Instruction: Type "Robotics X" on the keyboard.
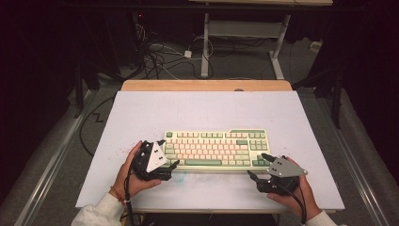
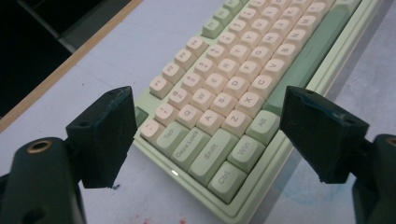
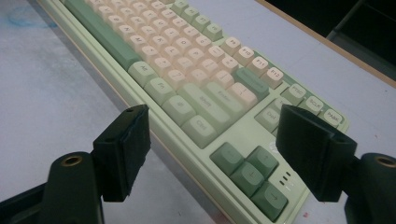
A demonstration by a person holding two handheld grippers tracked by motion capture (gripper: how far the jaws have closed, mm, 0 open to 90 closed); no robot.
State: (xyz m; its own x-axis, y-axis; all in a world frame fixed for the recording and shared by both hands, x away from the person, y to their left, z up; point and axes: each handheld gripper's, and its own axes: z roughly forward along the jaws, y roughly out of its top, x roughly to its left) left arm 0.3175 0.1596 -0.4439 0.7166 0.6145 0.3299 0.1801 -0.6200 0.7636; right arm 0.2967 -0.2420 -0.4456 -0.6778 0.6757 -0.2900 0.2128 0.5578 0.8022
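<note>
A pale green keyboard (image 1: 216,148) with cream and green keys lies across the middle of the white tabletop (image 1: 197,110). My left gripper (image 1: 171,152) sits at the keyboard's front left corner, held in a hand. Its jaws stand open astride that corner (image 2: 208,126), with the Ctrl and Shift keys of the keyboard (image 2: 233,60) between them. My right gripper (image 1: 256,164) rests at the front right corner. It is open too (image 3: 219,140), and the arrow keys of the keyboard (image 3: 187,60) lie between its jaws. Neither gripper's pads press on the keyboard.
A wooden strip (image 1: 207,85) borders the tabletop's far edge. Beyond it, cables (image 1: 160,56) lie on the floor beside a white desk frame (image 1: 244,33). Bare tabletop stretches behind the keyboard and along the front edge between both hands.
</note>
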